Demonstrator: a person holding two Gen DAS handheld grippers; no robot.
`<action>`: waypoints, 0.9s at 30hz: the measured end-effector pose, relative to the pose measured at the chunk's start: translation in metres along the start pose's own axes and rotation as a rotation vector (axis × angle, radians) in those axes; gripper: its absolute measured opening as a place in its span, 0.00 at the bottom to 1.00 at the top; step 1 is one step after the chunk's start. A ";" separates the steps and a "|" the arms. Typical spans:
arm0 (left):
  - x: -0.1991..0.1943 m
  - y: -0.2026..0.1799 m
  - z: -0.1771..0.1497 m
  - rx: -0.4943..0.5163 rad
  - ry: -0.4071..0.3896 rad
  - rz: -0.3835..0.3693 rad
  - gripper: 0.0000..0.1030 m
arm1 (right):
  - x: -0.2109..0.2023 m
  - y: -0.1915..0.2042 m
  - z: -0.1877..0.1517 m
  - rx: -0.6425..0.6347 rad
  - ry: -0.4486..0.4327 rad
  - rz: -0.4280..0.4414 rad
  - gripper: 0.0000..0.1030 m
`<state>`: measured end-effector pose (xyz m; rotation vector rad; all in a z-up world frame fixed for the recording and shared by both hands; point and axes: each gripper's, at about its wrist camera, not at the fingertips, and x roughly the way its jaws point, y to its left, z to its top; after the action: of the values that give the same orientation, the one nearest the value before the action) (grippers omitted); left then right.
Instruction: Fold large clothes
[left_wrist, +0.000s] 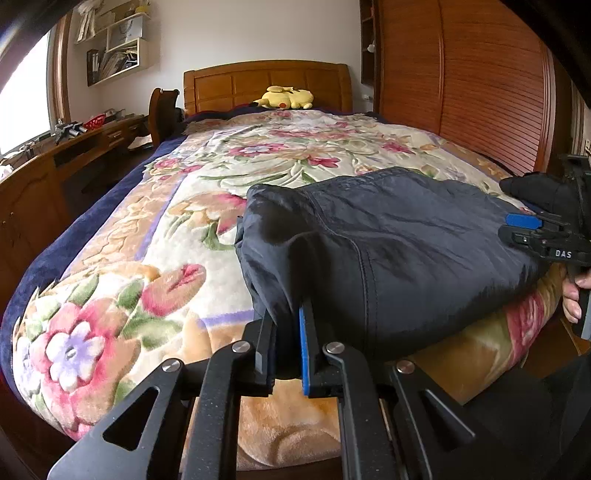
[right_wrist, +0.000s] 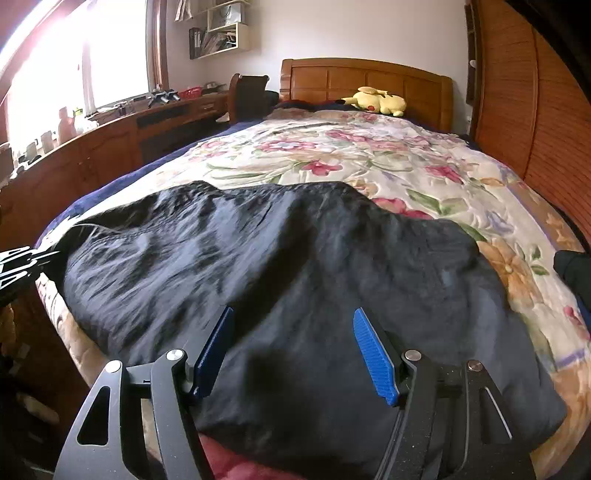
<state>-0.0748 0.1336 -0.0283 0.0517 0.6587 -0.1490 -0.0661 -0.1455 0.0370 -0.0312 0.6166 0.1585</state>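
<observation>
A large dark navy garment (left_wrist: 388, 236) lies bunched at the near end of the bed, over the floral blanket (left_wrist: 147, 240). My left gripper (left_wrist: 286, 314) is shut on the garment's near left corner, with cloth pinched between the blue pads. In the right wrist view the garment (right_wrist: 258, 258) spreads wide under my right gripper (right_wrist: 293, 314). That gripper stands open, its blue pads (right_wrist: 375, 354) apart just above the cloth and not pressing it. The right gripper (left_wrist: 524, 227) also shows at the garment's right edge, and the left gripper (right_wrist: 22, 262) at the left edge.
A yellow plush toy (left_wrist: 286, 98) rests by the wooden headboard (left_wrist: 266, 79). A long wooden desk (left_wrist: 55, 166) with clutter runs along the left, and a slatted wooden wardrobe (left_wrist: 461, 92) stands on the right. A person's hand (left_wrist: 572, 295) grips the right tool's handle.
</observation>
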 end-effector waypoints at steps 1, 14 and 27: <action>0.000 0.001 -0.001 -0.006 0.002 -0.004 0.09 | -0.002 0.003 0.001 -0.005 -0.004 0.004 0.67; 0.005 0.002 -0.002 0.007 -0.001 -0.013 0.11 | 0.018 0.016 -0.002 -0.047 0.007 -0.036 0.67; 0.013 0.020 -0.034 -0.083 0.000 -0.039 0.45 | 0.046 0.041 -0.001 -0.110 0.023 -0.061 0.67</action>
<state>-0.0820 0.1555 -0.0628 -0.0406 0.6653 -0.1587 -0.0365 -0.0990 0.0102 -0.1585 0.6289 0.1331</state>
